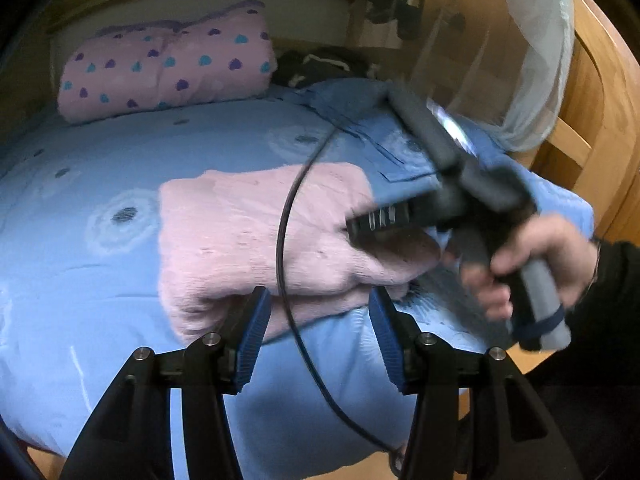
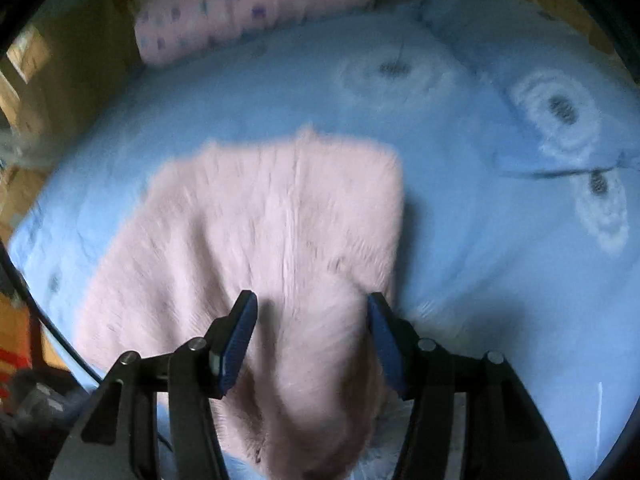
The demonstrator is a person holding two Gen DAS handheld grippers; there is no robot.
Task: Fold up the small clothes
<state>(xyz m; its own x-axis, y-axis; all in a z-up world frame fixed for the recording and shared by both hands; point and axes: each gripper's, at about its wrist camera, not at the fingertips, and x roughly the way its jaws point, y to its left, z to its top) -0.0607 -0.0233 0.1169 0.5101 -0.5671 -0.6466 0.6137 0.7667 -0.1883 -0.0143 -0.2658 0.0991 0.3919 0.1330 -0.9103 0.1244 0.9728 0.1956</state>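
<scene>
A pale pink knitted garment point(image 1: 240, 232) lies partly folded on the blue bedspread point(image 1: 120, 300). My left gripper point(image 1: 320, 320) hovers just short of its near edge, open, with only a black cable point(image 1: 286, 220) crossing between the pads. A hand point(image 1: 540, 256) holds my right gripper point(image 1: 384, 228) over the garment's right edge. In the right wrist view, a raised fold of the garment point(image 2: 260, 220) sits between the blue pads of the right gripper point(image 2: 312, 320). A dark gap shows beside the left pad, so the jaws stand open around the fold.
A pink roll with heart prints point(image 1: 168, 68) lies at the head of the bed, dark clothes point(image 1: 320, 64) beside it. Wooden furniture point(image 1: 592, 120) and a sheer net point(image 1: 532, 40) stand to the right. The bed's near edge drops off below my left gripper.
</scene>
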